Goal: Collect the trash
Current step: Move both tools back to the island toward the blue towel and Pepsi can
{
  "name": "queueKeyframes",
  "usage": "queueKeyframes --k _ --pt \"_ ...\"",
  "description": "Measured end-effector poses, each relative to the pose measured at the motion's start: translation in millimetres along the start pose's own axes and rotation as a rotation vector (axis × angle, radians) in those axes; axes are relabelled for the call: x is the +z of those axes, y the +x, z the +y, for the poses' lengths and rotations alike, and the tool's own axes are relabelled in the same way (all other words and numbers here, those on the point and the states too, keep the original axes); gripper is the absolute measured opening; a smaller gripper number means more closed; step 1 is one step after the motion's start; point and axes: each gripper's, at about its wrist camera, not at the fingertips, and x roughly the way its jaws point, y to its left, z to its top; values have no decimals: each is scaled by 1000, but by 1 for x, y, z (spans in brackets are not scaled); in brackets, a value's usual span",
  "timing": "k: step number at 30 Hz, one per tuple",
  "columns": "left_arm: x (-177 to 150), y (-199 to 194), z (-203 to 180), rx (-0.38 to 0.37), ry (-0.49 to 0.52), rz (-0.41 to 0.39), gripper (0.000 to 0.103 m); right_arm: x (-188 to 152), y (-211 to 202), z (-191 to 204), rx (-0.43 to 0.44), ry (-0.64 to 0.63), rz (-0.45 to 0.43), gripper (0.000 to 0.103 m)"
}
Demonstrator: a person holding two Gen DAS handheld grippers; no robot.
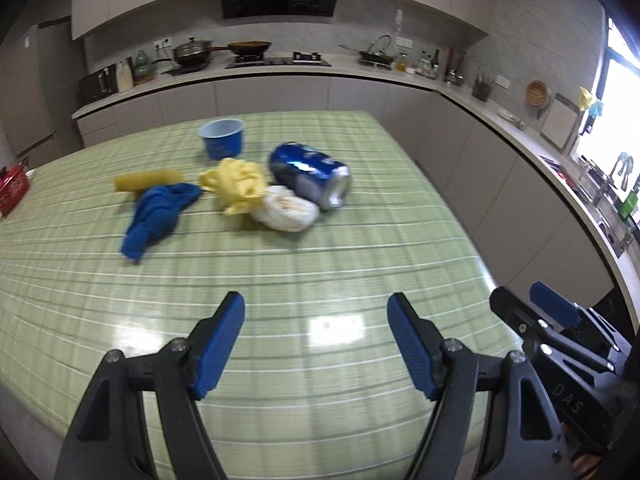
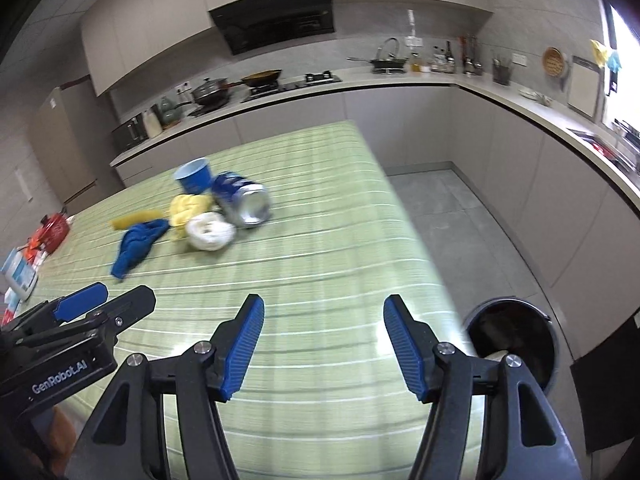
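Your black bin (image 2: 516, 344), lower right: pale scrap inside. Blue cup (image 1: 222, 138) upright, dented can (image 1: 310, 174) on striped bench (image 1: 320, 280). Both fingers (image 1: 222, 344) (image 2: 400, 348) spread, empty.

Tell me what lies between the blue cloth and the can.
A crumpled yellow wrapper and a white wad lie between blue cloth and can, in both views.

Daylight pours in from the window (image 1: 618, 92) at the right edge, blown out to white in both views. The kitchen is evenly, softly lit, a little dim toward the left. The glossy green table (image 1: 360, 248) throws back pale glare patches near its near edge. Shadows under the trash are faint and short. The items at the table's middle are smeared by motion blur, the counter behind sharper. Fisheye bending curves the counters, and the corners fall to black
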Motion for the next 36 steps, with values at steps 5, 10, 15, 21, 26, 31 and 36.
queueKeyframes --k 5,10,15,21,26,31,36 --pt "1 5 38 34 -46 10 75 7 13 40 35 -54 10 65" --pt "4 14 74 84 -113 8 75 22 32 59 75 -100 7 65" --pt "16 26 96 157 -146 13 75 40 58 72 145 -113 12 65" --pt "31 38 112 202 -169 4 75 60 76 81 176 -153 0 65" --pt "38 50 123 214 -171 25 75 68 93 82 180 -145 20 65" --pt "47 67 141 202 -180 42 75 73 104 87 158 -130 22 65" --pt "59 88 160 180 -152 58 75 74 113 93 113 -89 23 66"
